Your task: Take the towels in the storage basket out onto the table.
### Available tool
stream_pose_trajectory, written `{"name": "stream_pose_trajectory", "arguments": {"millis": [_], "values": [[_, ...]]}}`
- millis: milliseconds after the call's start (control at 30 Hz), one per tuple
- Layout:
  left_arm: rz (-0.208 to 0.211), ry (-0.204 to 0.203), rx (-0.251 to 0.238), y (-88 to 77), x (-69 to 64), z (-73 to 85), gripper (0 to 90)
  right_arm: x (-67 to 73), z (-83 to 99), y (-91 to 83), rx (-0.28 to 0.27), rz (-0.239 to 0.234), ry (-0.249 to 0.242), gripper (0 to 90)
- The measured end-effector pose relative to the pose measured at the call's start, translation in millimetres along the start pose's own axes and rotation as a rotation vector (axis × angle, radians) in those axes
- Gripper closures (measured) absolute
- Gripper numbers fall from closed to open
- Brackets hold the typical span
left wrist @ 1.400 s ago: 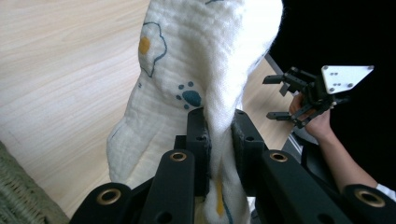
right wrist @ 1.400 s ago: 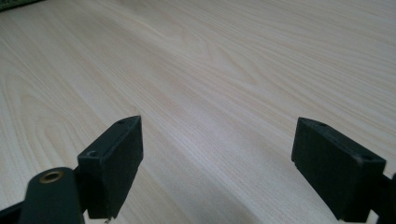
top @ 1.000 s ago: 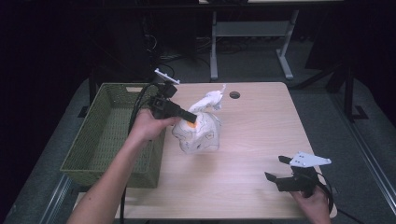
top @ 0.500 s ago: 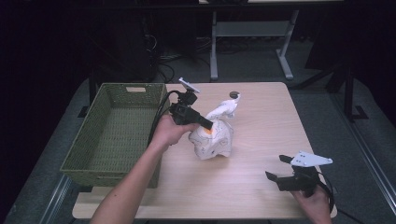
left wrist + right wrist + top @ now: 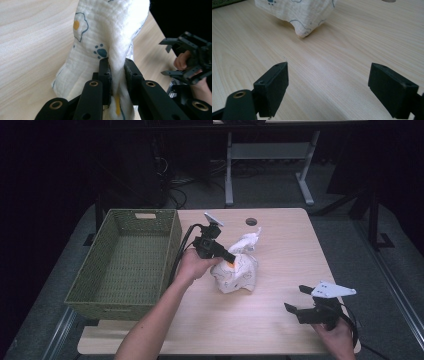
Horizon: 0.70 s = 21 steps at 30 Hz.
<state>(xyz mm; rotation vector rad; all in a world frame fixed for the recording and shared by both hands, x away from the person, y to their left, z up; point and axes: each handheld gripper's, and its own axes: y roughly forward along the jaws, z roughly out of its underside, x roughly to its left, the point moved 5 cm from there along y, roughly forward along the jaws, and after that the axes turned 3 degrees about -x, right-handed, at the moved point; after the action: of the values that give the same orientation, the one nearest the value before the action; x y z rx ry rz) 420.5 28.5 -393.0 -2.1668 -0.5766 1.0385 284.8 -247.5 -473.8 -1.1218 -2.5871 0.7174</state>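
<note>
High view: basket (image 5: 125, 265), cloth (image 5: 235, 270) alongside

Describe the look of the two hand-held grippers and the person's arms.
Both hand-held grippers, left and right, are black with two flat jaws, a grey three-cornered plate on top and a trailing black cable. The forearms are bare, with no sleeves in view.

In the left gripper view, the fold of the white printed cloth (image 5: 110, 30) between the jaws hides their inner faces, and the cloth's top runs past the upper edge. In the right gripper view the cloth (image 5: 297, 12) is cut off above, leaving its lower corner. In the high view, the left hand (image 5: 192, 265) covers the cloth's near-left side, and its prints are too small to read.
</note>
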Motion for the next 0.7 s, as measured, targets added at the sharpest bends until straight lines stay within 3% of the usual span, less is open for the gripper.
{"name": "stream_pose_trajectory", "arguments": {"millis": [367,700], "values": [[-0.001,-0.004,0.03,21.0,2.7,1.0,75.9,-0.9,0.1,0.5,0.001,-0.005,0.001,16.2],[-0.001,-0.027,0.017,35.9,4.6,4.0,73.0,-1.4,-0.1,-0.4,0.0,-0.004,-0.002,16.2]]}}
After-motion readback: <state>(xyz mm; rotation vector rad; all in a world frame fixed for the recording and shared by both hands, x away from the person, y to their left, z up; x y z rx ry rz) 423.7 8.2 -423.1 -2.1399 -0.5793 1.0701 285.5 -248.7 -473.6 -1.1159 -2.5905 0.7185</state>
